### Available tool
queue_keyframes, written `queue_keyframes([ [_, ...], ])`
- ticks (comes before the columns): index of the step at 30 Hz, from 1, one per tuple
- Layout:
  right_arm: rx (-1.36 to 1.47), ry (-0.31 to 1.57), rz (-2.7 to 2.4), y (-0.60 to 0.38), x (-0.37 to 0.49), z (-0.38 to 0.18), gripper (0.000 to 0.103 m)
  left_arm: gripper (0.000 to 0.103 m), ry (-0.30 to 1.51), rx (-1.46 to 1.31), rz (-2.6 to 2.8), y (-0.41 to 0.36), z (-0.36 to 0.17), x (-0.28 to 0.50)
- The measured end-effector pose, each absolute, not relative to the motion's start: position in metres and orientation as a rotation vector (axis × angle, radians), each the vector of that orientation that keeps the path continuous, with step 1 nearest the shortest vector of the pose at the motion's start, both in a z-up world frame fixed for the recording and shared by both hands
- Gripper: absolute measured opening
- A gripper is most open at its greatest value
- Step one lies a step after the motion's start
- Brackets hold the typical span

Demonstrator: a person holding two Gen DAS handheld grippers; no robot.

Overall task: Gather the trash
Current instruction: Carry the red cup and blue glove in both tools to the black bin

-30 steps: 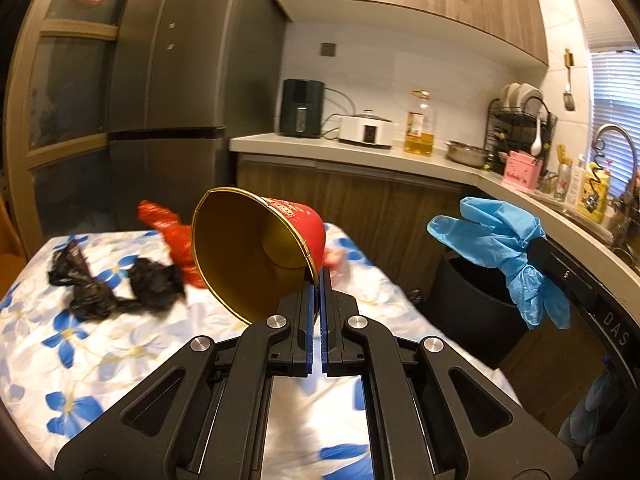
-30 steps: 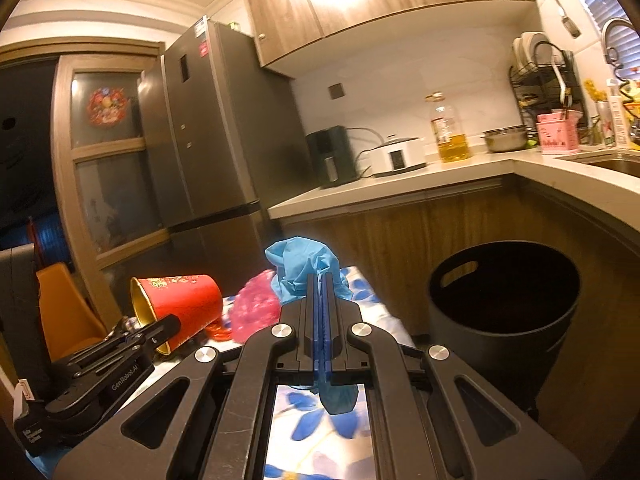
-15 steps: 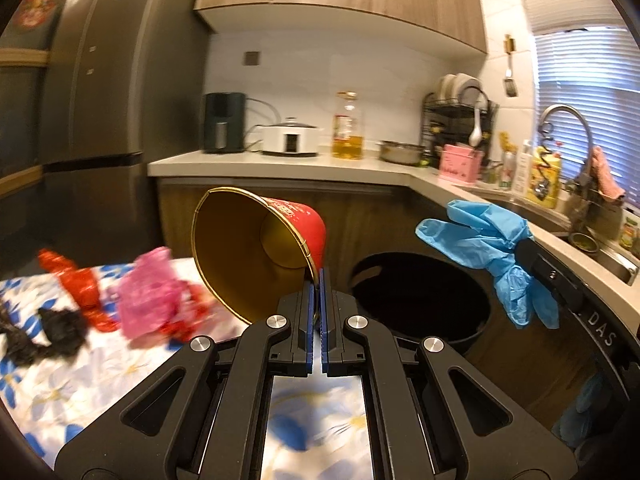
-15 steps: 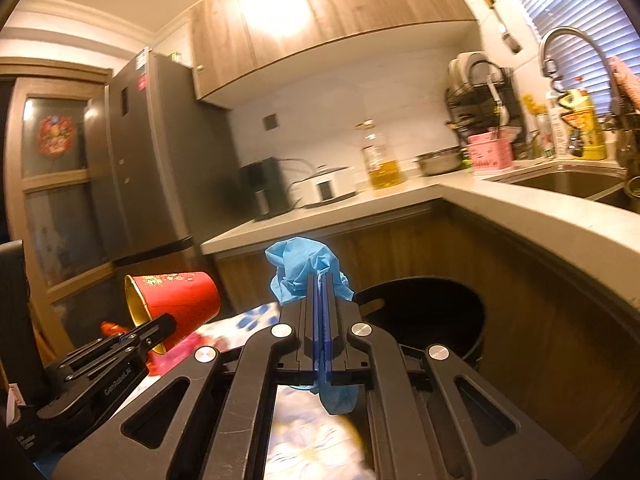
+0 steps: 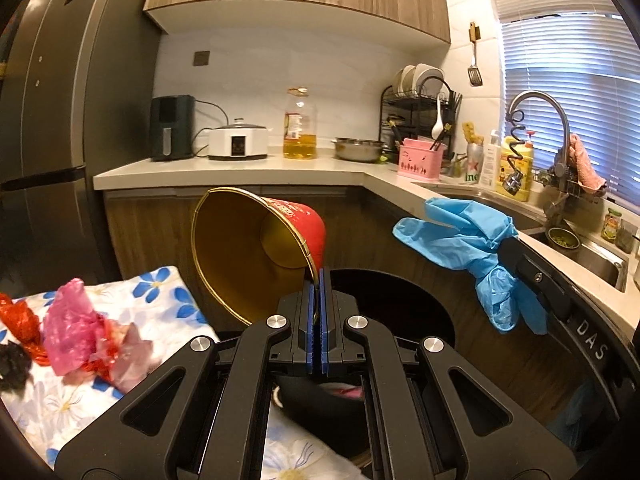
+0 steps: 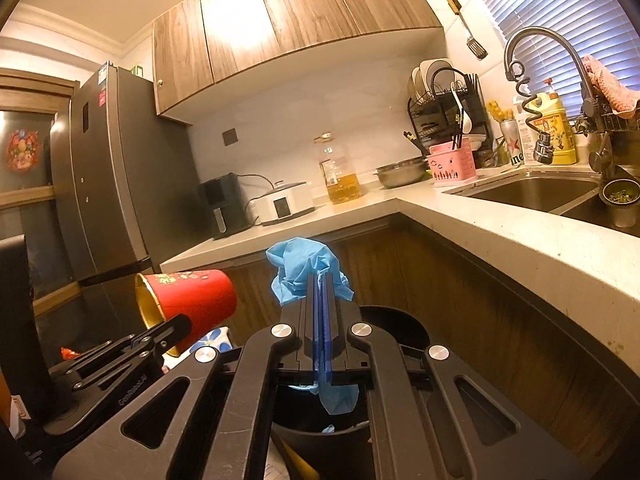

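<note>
— Where's the trash right now?

— The red paper cup (image 5: 294, 220) hangs over the black bin (image 5: 400, 304), tipped on its side with its gold mouth facing back. The left gripper (image 5: 320, 280) has its jaws clenched on the cup's rim at about five o'clock.

— And the glove?

— The blue glove (image 6: 306, 270) is bunched at twelve o'clock above the right gripper (image 6: 323, 280), whose jaws are pressed together on it; a tail of it dangles below, above the bin's opening.

— Anything left behind?

— On the floral tablecloth (image 5: 160, 292), at nine o'clock from the bin, lie a pink plastic bag (image 5: 70, 320), red wrapper scraps (image 5: 20, 320) and something black (image 5: 14, 364) at the edge.

— Around them?

— Countertop (image 6: 500, 220) wrapping past the bin, sink (image 6: 532, 194) at two o'clock, fridge (image 6: 108, 176) at ten.
</note>
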State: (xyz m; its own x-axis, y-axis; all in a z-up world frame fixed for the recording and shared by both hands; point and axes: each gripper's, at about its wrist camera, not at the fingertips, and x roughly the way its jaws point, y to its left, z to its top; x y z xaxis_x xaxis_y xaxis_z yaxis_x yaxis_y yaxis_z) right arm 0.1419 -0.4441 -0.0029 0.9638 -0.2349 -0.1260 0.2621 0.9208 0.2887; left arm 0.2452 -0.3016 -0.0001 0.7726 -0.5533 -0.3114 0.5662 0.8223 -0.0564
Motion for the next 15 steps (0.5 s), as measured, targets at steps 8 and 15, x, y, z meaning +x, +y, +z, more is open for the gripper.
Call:
queue_keyframes([
  [8, 0.307, 0.093, -0.261, -0.456, 0.152, -0.004, 0.003, 0.001, 0.341, 0.053, -0.649, -0.322, -0.007, 0.254],
  [15, 0.311, 0.104, -0.258, -0.461, 0.159, -0.009, 0.003, 0.001, 0.358, 0.057, -0.656, -0.330, -0.012, 0.264],
])
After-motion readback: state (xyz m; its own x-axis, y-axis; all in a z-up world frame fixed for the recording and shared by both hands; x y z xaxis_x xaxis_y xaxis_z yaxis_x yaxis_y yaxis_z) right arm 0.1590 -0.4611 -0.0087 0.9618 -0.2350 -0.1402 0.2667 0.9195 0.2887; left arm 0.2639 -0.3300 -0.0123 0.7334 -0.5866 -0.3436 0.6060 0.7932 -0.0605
